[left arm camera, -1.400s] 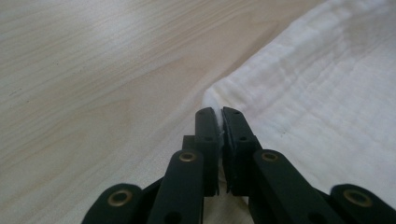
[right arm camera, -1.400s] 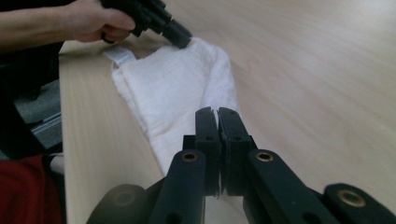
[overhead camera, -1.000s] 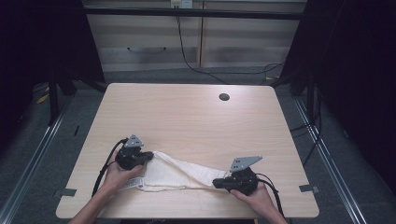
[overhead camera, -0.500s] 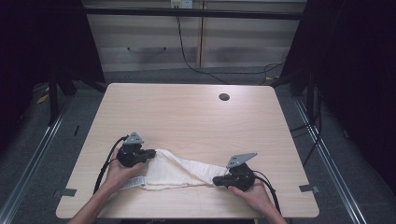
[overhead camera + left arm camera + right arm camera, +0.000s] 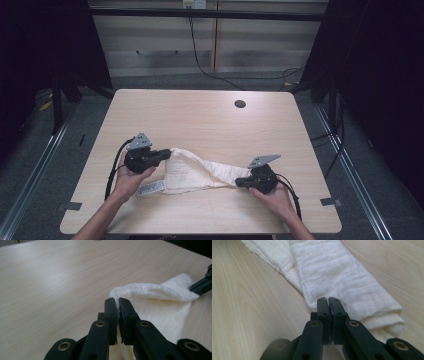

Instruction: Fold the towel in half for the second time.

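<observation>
- Since the earlier frame, the left end of the white cloth (image 5: 200,172) has been lifted a little by the left gripper (image 5: 162,154), and the right end has been drawn slightly rightward.
- Its place is the near half of the wooden table (image 5: 200,120), where it is stretched between the two grippers, with a label lying at its near left corner.
- Soft, light, limp handling is judged likely; sagging and bunching are to be expected, so hold is best taken at the corners or hems.
- Left gripper (image 5: 117,305): jaws clamped on a folded edge.
- Right gripper (image 5: 328,304): jaws pinched together on the cloth's (image 5: 337,277) right end.
</observation>
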